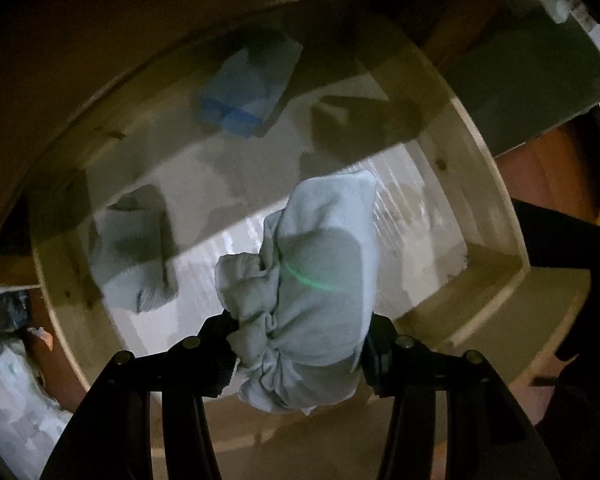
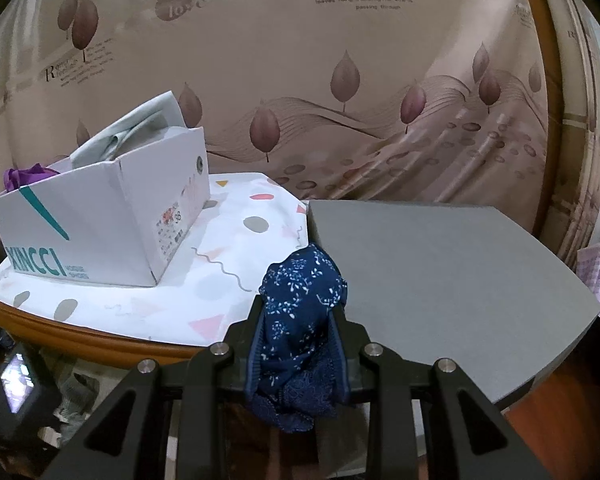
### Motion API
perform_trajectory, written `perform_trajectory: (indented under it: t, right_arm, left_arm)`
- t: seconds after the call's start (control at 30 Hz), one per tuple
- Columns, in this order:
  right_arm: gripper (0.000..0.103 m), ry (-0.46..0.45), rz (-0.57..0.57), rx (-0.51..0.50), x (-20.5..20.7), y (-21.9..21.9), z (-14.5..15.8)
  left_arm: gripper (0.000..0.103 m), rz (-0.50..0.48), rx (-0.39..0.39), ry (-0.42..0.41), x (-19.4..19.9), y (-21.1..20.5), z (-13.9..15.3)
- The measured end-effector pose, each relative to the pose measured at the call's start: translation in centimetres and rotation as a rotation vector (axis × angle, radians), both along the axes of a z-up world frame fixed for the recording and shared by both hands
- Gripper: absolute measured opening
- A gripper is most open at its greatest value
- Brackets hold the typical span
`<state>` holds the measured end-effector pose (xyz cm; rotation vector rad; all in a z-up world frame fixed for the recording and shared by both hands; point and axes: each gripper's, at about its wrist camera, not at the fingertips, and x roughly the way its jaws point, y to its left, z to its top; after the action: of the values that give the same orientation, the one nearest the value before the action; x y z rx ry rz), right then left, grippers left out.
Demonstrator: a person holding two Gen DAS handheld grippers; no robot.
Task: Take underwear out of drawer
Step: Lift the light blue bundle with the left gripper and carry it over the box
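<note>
In the left wrist view my left gripper [image 1: 296, 344] is shut on a bunched pale grey-white underwear [image 1: 312, 280] and holds it above the open wooden drawer [image 1: 480, 168]. In the drawer lie a folded blue piece [image 1: 248, 88], a folded grey piece [image 1: 134, 248] at the left and a dark folded piece [image 1: 356, 128] in shadow. In the right wrist view my right gripper [image 2: 300, 316] is shut on a navy floral underwear [image 2: 300, 320], held over the near edge of a grey mat [image 2: 440, 272].
A white XINCCI shoe box [image 2: 108, 220] holding pale and purple cloth stands at the left on a patterned tablecloth [image 2: 228, 264] over a round wooden table. A leaf-print curtain [image 2: 340, 80] hangs behind. A dark sleeve [image 1: 572, 280] shows at the drawer's right.
</note>
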<state>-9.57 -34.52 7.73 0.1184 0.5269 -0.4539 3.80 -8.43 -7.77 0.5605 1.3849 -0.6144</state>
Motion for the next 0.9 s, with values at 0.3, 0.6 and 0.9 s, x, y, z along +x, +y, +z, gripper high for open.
perform_trajectory:
  t: [0.3,0.6,0.9]
  right_arm:
    - [0.029,0.021,-0.013,-0.003,0.4,-0.1,-0.5]
    - [0.029,0.057,-0.020,-0.005,0.8,0.0,-1.1]
    - [0.029,0.074,-0.026,0.000,0.9,-0.1,-1.4]
  left_arm:
    - [0.047,0.066,-0.059,-0.128,-2.7,1.5,5.1]
    - [0.047,0.181,-0.162,-0.294,-3.8,5.3,12.6]
    - [0.047,0.307,-0.279,-0.445,-2.9,8.4,21.9]
